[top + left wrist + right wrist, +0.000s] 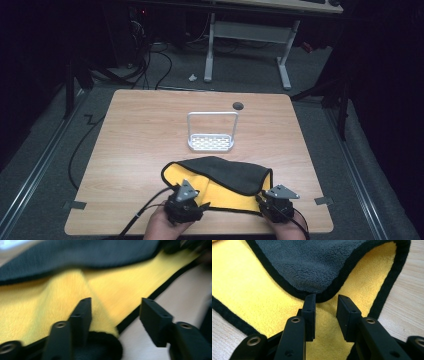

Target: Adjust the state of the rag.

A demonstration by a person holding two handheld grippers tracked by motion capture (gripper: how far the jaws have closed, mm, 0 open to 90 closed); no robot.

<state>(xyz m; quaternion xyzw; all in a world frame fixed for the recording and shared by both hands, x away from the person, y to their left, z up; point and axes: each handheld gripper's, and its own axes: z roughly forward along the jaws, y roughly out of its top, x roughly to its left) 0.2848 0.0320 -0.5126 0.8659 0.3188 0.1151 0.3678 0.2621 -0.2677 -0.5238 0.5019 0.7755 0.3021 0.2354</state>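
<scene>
A cloth (220,177), yellow on one side and dark grey on the other with black trim, lies on the near part of the wooden table (140,130). Its grey side is folded over the far part. My left gripper (192,202) sits at the cloth's near left edge. In the left gripper view the left gripper (115,312) stands wide open over a raised yellow fold and the black hem. My right gripper (270,200) is at the near right corner. In the right gripper view the right gripper (325,310) is open, its jaws partly apart over the yellow cloth (262,290), just short of the grey flap (312,262).
A small white wire rack (211,142) with a tall handle stands mid-table beyond the cloth. A dark round hole (238,105) marks the far edge. Cables (145,210) trail off the near left. A desk frame (247,35) stands on the floor behind.
</scene>
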